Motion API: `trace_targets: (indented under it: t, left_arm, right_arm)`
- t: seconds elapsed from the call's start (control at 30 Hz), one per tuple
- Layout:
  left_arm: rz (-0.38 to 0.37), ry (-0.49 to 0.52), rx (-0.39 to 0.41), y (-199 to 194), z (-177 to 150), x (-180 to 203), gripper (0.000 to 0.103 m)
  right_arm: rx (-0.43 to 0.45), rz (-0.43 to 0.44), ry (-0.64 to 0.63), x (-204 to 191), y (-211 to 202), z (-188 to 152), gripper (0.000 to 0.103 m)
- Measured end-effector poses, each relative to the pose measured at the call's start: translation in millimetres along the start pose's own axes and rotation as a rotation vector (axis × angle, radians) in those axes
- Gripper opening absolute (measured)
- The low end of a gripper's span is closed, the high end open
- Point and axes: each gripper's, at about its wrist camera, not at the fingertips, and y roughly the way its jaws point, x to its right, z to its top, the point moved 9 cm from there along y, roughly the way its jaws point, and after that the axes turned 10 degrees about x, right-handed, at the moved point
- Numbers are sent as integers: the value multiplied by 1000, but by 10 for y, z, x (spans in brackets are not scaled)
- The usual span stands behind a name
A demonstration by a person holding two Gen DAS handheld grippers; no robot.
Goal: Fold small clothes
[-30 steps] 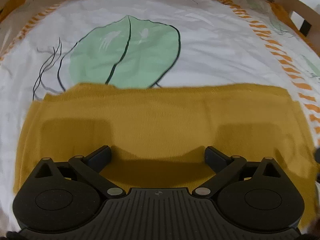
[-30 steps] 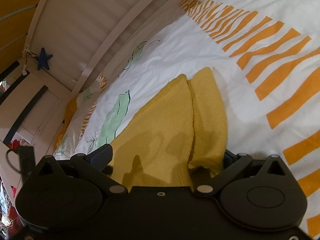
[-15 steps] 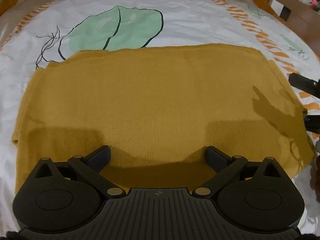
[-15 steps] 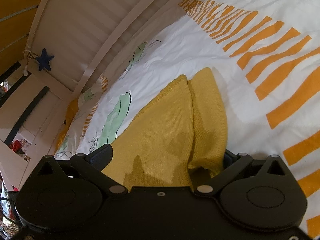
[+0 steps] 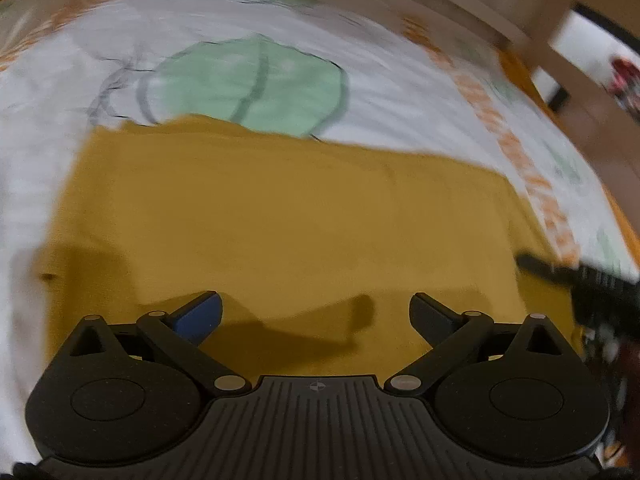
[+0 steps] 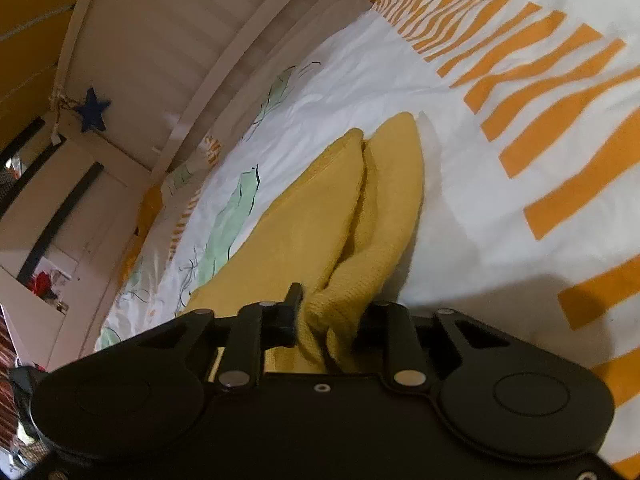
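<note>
Though blurred, the left wrist view shows the mustard knit garment [image 5: 288, 216] spread flat on the leaf-print bedsheet [image 5: 392, 92]; the left gripper [image 5: 316, 312] is spread wide above it, nothing held.

Right wrist view — the right gripper [image 6: 332, 316] is closing, a bunched fold pinched between its 2 fingers. Soft, light, limp knit is judged; edges and corners are best gripped.

The mustard-yellow knitted garment [image 5: 288, 216] lies spread on the bed's white leaf-and-stripe printed cover [image 6: 460, 120], the white slatted bed rail [image 6: 224, 80] behind it, and the right claw [image 6: 332, 316] at its bunched corner.
</note>
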Motion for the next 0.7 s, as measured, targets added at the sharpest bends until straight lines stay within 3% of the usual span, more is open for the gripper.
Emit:
trace_targets:
  t: [0.17, 0.37, 0.5, 0.7]
  left_arm:
    - [158, 30, 47, -283, 317, -391, 101]
    - [231, -26, 107, -490, 481, -860, 101]
    - [227, -74, 111, -468, 476, -1065, 101]
    - [218, -100, 94, -494, 501, -1303, 101]
  right_arm:
    - [-9, -75, -158, -165, -21, -9, 29]
    - [-13, -137, -218, -283, -46, -37, 27]
    - [-2, -150, -211, -465, -63, 5, 26]
    - [-29, -118, -289, -1067, 75, 3, 25]
